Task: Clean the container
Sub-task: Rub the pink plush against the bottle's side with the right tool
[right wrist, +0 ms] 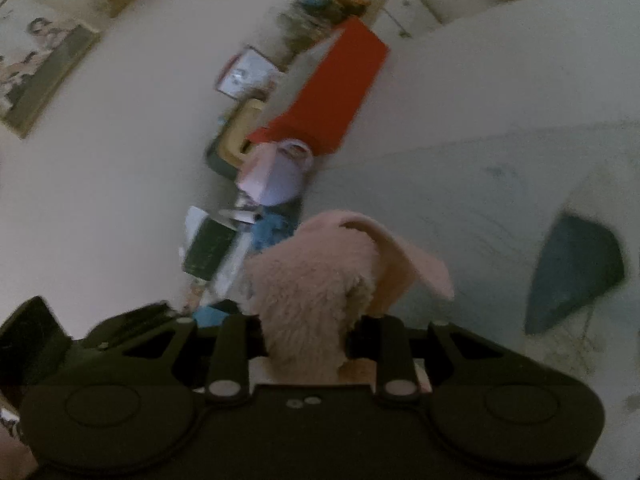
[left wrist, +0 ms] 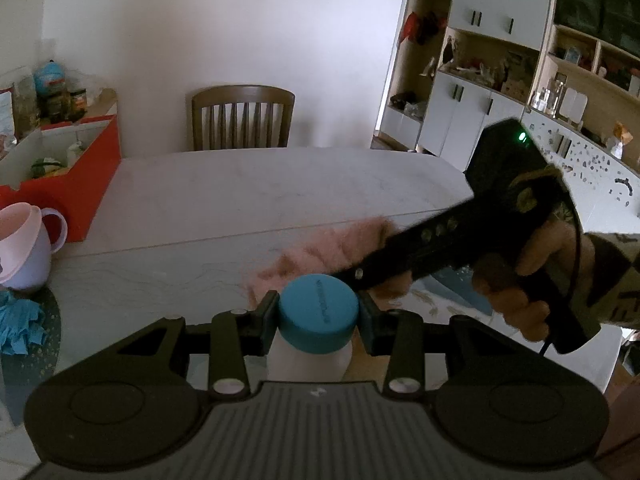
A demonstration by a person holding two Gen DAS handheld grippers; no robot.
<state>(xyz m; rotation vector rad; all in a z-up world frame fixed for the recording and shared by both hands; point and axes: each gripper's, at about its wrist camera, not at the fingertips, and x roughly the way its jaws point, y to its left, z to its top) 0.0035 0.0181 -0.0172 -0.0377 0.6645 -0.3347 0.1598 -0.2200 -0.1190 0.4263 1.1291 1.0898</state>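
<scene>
My left gripper is shut on a white container, its fingers clamping the blue cap. The container is held just above the near edge of the pale table. My right gripper is shut on a fluffy pink cloth, which bulges up between the jaws. In the left wrist view that cloth is just behind the cap, with the right gripper's black body and a hand slanting in from the right. The right wrist view is blurred.
A pink and lilac mug pair and a crumpled blue cloth sit at the table's left. A red and white box stands behind them. A wooden chair is at the far side; shelves fill the right.
</scene>
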